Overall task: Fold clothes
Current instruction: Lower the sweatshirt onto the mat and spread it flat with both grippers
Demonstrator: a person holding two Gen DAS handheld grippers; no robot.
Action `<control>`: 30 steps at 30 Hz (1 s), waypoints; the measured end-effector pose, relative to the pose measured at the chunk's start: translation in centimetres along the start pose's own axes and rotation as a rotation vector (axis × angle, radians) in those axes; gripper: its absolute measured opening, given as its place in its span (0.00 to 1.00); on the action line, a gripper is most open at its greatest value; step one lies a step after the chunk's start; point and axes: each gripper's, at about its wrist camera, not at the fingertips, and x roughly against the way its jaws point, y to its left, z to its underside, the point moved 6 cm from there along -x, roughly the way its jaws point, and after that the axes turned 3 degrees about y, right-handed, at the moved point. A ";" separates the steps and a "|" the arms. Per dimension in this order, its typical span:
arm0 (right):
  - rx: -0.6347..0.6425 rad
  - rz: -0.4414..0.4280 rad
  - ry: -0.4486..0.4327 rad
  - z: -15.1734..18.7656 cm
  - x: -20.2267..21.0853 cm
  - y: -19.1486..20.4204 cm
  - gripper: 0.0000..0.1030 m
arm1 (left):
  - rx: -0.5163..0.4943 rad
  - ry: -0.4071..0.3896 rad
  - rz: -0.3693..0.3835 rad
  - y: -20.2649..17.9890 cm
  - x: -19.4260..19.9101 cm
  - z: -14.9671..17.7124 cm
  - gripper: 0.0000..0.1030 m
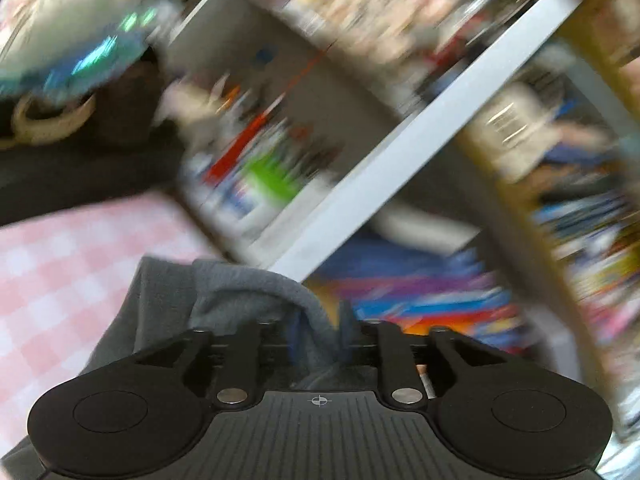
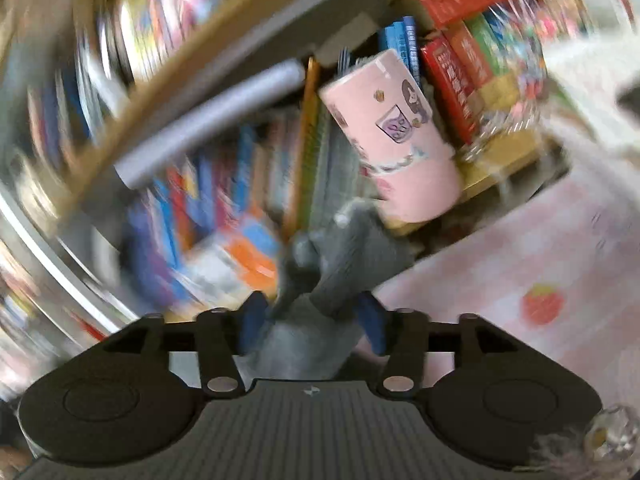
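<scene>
No legible text anywhere. Pale characters on the red book spines (image 2: 452,76) at upper right of the right wrist view, too blurred to read. Cartoon stickers only on the pink cylinder (image 2: 396,136). Crosshair mark on the left tool's body (image 1: 319,401).

In both wrist views we see even, soft daylight without hard shadows or glare. Heavy motion blur smears the bookshelves (image 1: 400,128) and pink cloth (image 2: 520,264); only each gripper body stays sharp. Fisheye curvature bends straight edges toward the dark corners.
</scene>
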 end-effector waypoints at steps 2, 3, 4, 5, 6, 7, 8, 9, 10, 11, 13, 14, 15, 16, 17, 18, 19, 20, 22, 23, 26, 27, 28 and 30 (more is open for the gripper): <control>0.119 0.037 0.027 1.8 0.4 -0.1 0.61 | -0.074 0.007 -0.037 1.0 0.4 1.0 0.54; 0.164 0.039 0.037 3.0 1.0 -0.3 0.63 | -0.117 -0.002 -0.047 1.5 1.2 1.6 0.59; 0.206 0.043 0.047 4.1 1.6 -0.5 0.64 | -0.155 -0.011 -0.057 2.1 2.1 2.1 0.60; 0.240 0.050 0.057 5.1 2.3 -0.7 0.64 | -0.187 -0.015 -0.065 2.7 3.1 2.6 0.60; 0.263 0.050 0.060 5.9 2.9 -0.9 0.64 | -0.211 -0.011 -0.070 3.3 4.1 3.1 0.60; 0.284 0.049 0.063 6.6 3.4 -1.0 0.64 | -0.233 -0.006 -0.074 3.9 5.0 3.6 0.60; 0.290 0.039 0.061 7.1 3.9 -0.7 0.64 | -0.248 -0.002 -0.078 4.4 5.9 4.1 0.60; 0.284 0.021 0.059 7.3 4.1 -0.3 0.64 | -0.259 -0.001 -0.085 5.0 6.8 4.5 0.60; 0.278 0.003 0.058 7.6 4.3 0.0 0.64 | -0.260 -0.002 -0.098 5.6 7.5 4.9 0.60; 0.272 -0.012 0.057 7.8 4.4 0.4 0.64 | -0.248 -0.003 -0.117 6.4 8.0 5.1 0.60; 0.257 -0.011 0.059 7.9 3.5 1.2 0.63 | -0.194 -0.002 -0.144 8.0 8.7 5.4 0.60; 0.250 -0.010 0.061 7.9 3.0 1.6 0.63 | -0.165 0.001 -0.152 8.7 8.8 5.5 0.60; 0.243 -0.010 0.062 7.9 2.6 2.0 0.61 | -0.138 0.006 -0.154 9.3 8.9 5.6 0.60; 0.234 -0.006 0.063 7.9 2.2 2.2 0.56 | -0.118 0.012 -0.156 9.7 8.9 5.7 0.60; 0.219 0.013 0.061 8.0 1.8 2.0 0.51 | -0.108 0.020 -0.157 10.1 8.7 5.8 0.59; 0.204 0.031 0.058 8.1 1.4 1.7 0.40 | -0.107 0.033 -0.155 10.3 8.6 5.9 0.57; 0.191 0.048 0.058 8.3 1.1 1.4 0.30 | -0.118 0.044 -0.157 10.3 8.4 6.1 0.57; 0.181 0.061 0.061 8.5 1.1 0.9 0.27 | -0.133 0.052 -0.164 10.3 8.1 6.3 0.57; 0.164 0.074 0.067 9.0 1.5 -0.2 0.18 | -0.164 0.068 -0.178 10.2 7.7 6.6 0.54; 0.152 0.075 0.067 9.4 2.0 -0.7 0.17 | -0.175 0.075 -0.184 10.1 7.4 6.7 0.48; 0.074 0.062 0.052 10.8 4.7 -2.7 0.14 | -0.175 0.074 -0.197 10.7 7.0 7.0 0.14; 0.043 0.056 0.047 11.3 5.6 -3.4 0.13 | -0.146 0.072 -0.181 11.1 7.2 6.9 0.12; 0.008 0.049 0.047 11.9 6.5 -3.8 0.13 | -0.116 0.069 -0.165 11.6 7.3 6.8 0.10; -0.043 0.033 0.050 13.3 8.4 -4.4 0.13 | -0.066 0.064 -0.138 12.3 7.7 6.6 0.07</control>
